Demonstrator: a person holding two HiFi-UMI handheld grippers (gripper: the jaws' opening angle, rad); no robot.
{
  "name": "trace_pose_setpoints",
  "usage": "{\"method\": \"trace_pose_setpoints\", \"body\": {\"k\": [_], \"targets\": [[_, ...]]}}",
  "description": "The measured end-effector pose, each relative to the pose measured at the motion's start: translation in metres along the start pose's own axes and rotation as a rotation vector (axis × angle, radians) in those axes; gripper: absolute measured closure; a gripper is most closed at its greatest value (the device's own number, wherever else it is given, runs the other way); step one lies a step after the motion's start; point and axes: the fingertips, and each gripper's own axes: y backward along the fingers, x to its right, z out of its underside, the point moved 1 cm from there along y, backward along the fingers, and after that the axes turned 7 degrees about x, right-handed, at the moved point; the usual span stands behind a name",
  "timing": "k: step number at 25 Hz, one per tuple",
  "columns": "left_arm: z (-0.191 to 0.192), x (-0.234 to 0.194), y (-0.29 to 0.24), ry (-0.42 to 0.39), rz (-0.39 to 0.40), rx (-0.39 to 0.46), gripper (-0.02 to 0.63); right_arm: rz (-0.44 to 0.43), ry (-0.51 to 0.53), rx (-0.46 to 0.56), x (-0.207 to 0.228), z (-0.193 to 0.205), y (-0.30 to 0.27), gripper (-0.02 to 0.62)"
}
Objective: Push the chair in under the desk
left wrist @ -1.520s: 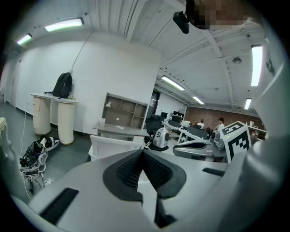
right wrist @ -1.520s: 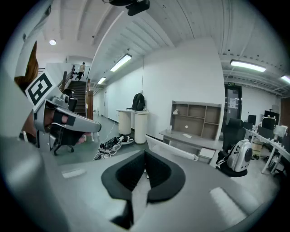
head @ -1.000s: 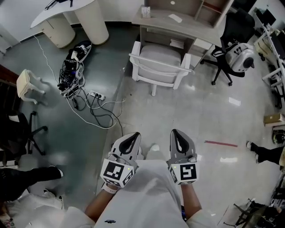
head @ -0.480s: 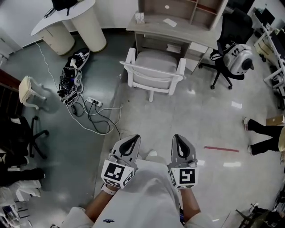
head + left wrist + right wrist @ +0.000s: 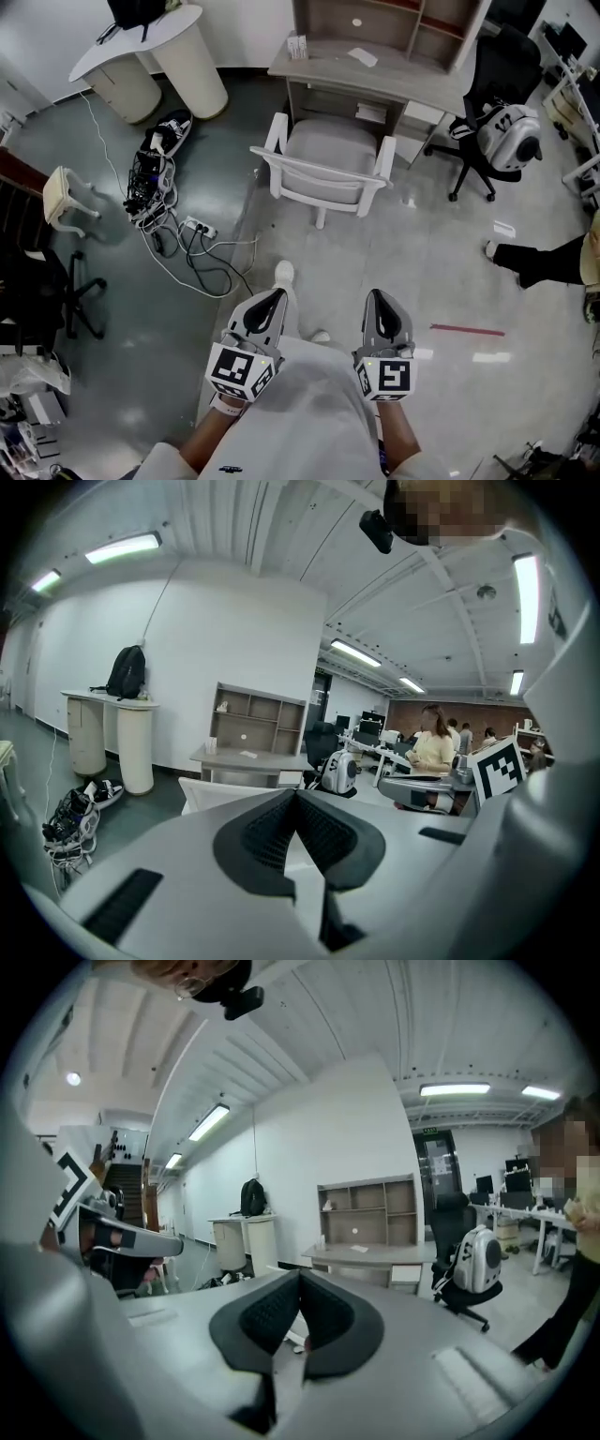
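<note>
1. Both tools are fully closed with pads meeting and nothing between them: left gripper (image 5: 269, 300) and right gripper (image 5: 382, 302). They're held low in front of the body, same pose as a second ago.
2. Change: the white armchair (image 5: 321, 167) and the desk (image 5: 375, 67) sit lower in the head view than a second ago. A white shoe (image 5: 283, 274) now shows just ahead of the left gripper. This reads as the person stepping toward the chair.
3. The armchair has not shifted against the desk as far as I can tell. It is pulled out with its backrest toward the person. The front of the seat is about at the desk edge and most of the seat is in the open. It is turned slightly off square.
4. A bystander's leg in dark trousers (image 5: 539, 261) at far right has moved up the frame. It is well apart from the chair.
5. Meaning: still the approach. There is no contact, both grippers are well short of the backrest, and the push has not started.
6. Judgement: closed jaws suit a push on the backrest rail. Pressing with both would help square the chair so its armrests clear the desk sides.
7. Floor cables (image 5: 192, 234) lie left of the walking line, near but not across it.
</note>
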Motion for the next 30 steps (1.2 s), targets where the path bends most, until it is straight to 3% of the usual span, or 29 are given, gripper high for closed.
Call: {"method": "trace_pose_setpoints", "body": {"k": [5,11,21,30], "targets": [[-0.004,-0.033,-0.049,0.013,0.012,0.014,0.6,-0.03,0.015,-0.016,0.004,0.004,-0.053,0.584],[-0.03,-0.1,-0.126,0.017,0.059,0.017,0.6,-0.004,0.034,-0.035,0.008,0.006,-0.15,0.584],[-0.101,-0.215,-0.249,0.006,0.179,-0.011,0.6,0.068,0.053,-0.02,0.004,-0.039,-0.323,0.584],[-0.112,-0.237,-0.313,0.001,0.25,-0.048,0.6,0.088,0.063,-0.04,0.027,-0.043,-0.387,0.584]]}}
